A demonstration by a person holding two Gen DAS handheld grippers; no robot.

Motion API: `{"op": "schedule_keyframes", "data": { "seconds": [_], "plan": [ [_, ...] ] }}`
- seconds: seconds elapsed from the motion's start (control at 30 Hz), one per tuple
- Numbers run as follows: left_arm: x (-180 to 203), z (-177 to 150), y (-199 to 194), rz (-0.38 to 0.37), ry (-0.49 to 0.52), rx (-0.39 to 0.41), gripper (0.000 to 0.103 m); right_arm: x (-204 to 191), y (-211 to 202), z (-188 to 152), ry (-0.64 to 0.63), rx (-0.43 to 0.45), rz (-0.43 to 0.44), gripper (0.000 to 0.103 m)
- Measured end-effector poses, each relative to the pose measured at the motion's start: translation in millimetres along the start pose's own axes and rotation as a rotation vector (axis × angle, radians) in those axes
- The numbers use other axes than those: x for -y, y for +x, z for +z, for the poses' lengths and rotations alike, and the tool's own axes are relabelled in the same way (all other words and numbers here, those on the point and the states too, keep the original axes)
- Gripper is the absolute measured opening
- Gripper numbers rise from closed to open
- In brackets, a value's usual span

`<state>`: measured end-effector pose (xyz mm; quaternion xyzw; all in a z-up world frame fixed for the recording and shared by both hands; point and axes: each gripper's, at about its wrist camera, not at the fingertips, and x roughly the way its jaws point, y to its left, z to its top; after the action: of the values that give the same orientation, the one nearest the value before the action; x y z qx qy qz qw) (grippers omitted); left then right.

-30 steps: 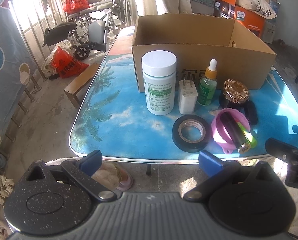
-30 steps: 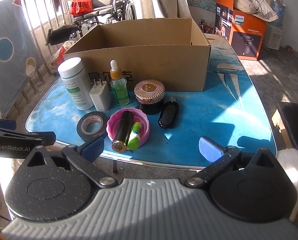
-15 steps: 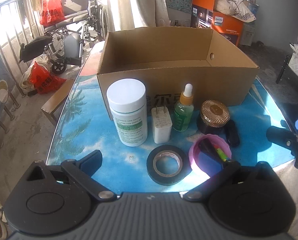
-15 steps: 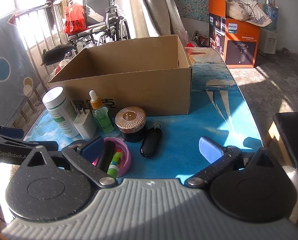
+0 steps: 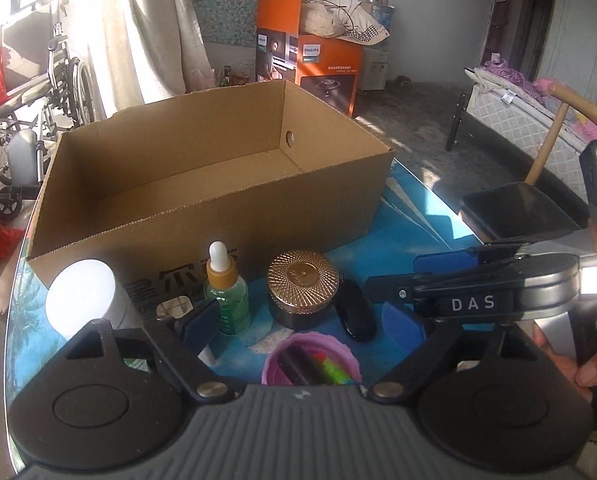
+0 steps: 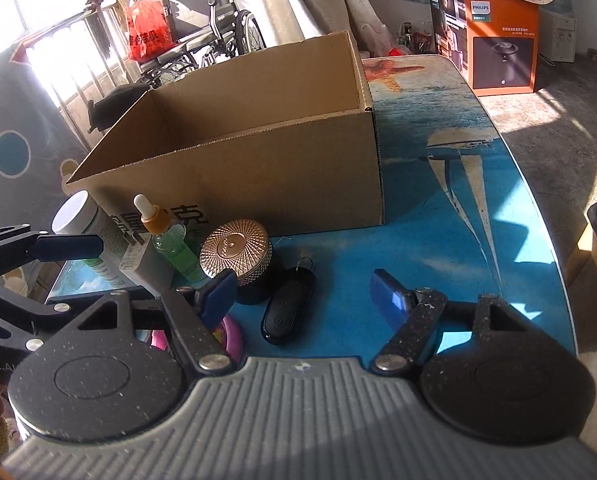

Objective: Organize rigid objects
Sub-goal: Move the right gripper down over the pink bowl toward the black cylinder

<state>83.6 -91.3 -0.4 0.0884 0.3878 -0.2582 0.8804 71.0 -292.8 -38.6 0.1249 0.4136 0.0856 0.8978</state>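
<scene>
Cardboard box [image 6: 258,168] open-topped; table [image 6: 458,240] right of it bare.

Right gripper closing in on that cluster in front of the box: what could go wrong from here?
1. The right gripper, jaws just narrowing around nothing, straddles the black key fob; its left finger nearly touches the gold-lidded jar and may shove it.
2. The left gripper works close beside it; they could collide.

Table [image 6: 458,216] with a blue sea-and-sailboat print, open cardboard box [image 6: 258,172] toward twelve o'clock, along its near wall a white-capped bottle [image 6: 78,216], white plug adapter [image 6: 138,258], green dropper bottle [image 6: 170,240], gold-lidded jar [image 6: 236,256], black key fob [image 6: 286,312] toward six, pink dish [image 5: 310,360] at seven.
</scene>
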Motion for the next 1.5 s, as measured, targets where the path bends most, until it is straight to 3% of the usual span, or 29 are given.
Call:
{"op": "schedule_keyframes", "data": {
  "seconds": [0.2,0.37,0.57,0.8,1.3,1.5],
  "plan": [
    [-3,-7,1,-0.062,-0.01,-0.072,0.071,3,5,1,0.053,-0.047,0.115,0.049],
    [-15,-19,2,-0.112,-0.069,-0.151,0.055,13,8,-14,0.202,-0.16,0.26,0.033],
    [-17,-22,-3,-0.127,-0.085,-0.165,0.041,16,10,-29,0.318,-0.208,0.341,0.027],
    [0,-23,-15,-0.134,-0.026,-0.131,0.04,22,18,-41,0.441,-0.252,0.428,0.026],
    [14,-28,-9,-0.142,0.004,-0.169,0.04,40,52,-59,0.681,-0.356,0.544,0.025],
    [17,-29,-6,-0.149,0.027,-0.17,0.04,44,57,-65,0.747,-0.378,0.575,0.017]
  ]
}}
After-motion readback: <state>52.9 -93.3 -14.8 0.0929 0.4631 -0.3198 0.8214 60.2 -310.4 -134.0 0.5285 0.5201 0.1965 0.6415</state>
